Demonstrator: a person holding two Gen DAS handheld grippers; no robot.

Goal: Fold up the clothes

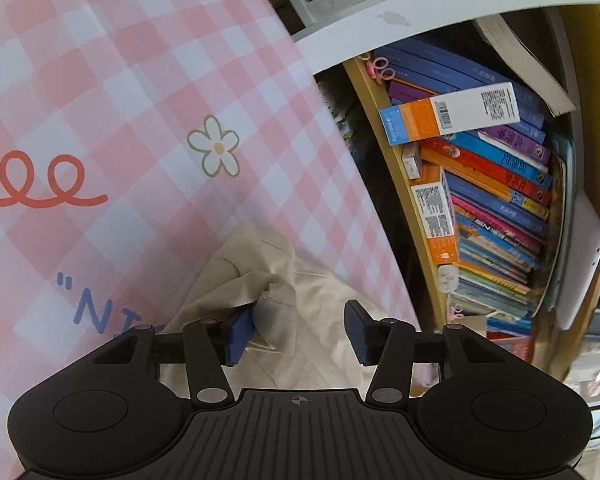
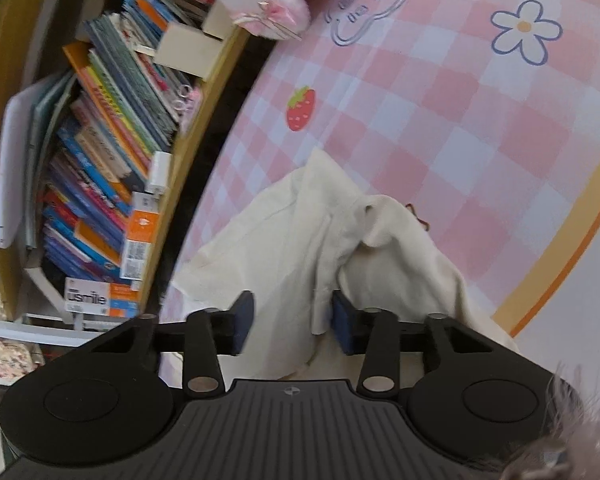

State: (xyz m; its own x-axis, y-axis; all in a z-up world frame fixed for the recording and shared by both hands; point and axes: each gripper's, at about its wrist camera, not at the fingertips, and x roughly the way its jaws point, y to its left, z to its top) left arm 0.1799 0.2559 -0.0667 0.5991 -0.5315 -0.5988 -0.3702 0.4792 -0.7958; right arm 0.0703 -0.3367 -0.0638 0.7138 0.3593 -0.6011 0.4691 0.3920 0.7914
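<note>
Item 1, nearest the lens in both views: black gripper bodies filling the lower frame. Left gripper (image 1: pixel 300 330): blue pads parted, released; a rumpled fold of cream garment (image 1: pixel 260 280) brushes the left-hand pad, nothing pinched. Right gripper (image 2: pixel 292 322): pads apart, released; a hem of the garment (image 2: pixel 300 240) hangs against the right-hand pad, though I cannot tell whether that pad catches it.

Item 2: garment, lower centre of both views, lying on the pink checked cloth (image 1: pixel 120 100) near its edge beside the bookshelf (image 2: pixel 100 160).

Progress, my judgement: early to middle. I see overlapping layers and 1 loose bunched flap, no flat rectangle. Left to do: smooth the flap, square the edges, make the closing folds.

Item 3: plush toy (image 2: pixel 268 0), upper centre of the right view, well apart.
</note>
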